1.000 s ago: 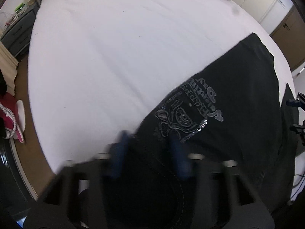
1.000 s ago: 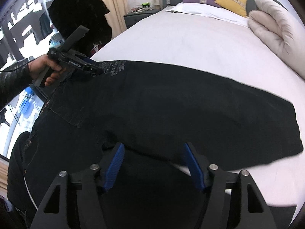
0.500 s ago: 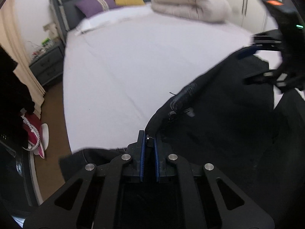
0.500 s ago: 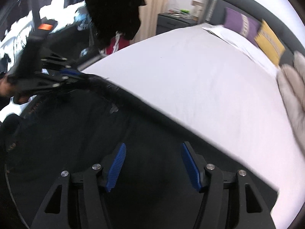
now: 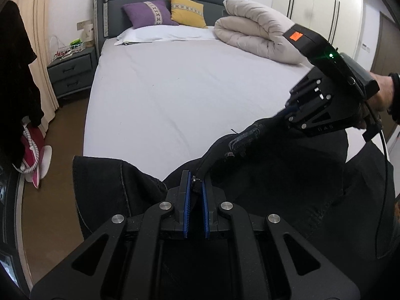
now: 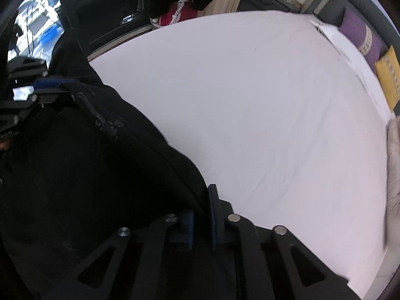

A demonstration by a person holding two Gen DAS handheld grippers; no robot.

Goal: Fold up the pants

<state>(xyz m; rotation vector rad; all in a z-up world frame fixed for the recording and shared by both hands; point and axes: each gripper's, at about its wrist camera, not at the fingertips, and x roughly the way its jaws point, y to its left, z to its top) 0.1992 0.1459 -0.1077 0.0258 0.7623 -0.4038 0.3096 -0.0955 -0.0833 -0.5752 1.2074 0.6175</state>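
The black pants [image 5: 275, 170] hang lifted above the near edge of the bed, stretched between both grippers. My left gripper [image 5: 195, 187] is shut on the top edge of the pants near a metal button. My right gripper [image 6: 201, 200] is shut on the same edge further along; in the left wrist view it [image 5: 287, 111] shows at the right, clamping the fabric. The pants [image 6: 75, 162] fill the left half of the right wrist view, where the left gripper [image 6: 50, 85] shows at the far left.
The bed [image 5: 187, 95] has a white sheet, a rolled beige duvet [image 5: 255, 30] at the far right, and purple [image 5: 147, 12] and yellow [image 5: 187, 11] pillows at the headboard. A nightstand [image 5: 70, 72] stands left of the bed. Dark clothes [image 5: 15, 75] hang at left. Wardrobes [image 5: 325, 7] line the right wall.
Both grippers closed on the pants' edge, the left first and then the right. They lifted the pants off the sheet and stretched the edge between them.
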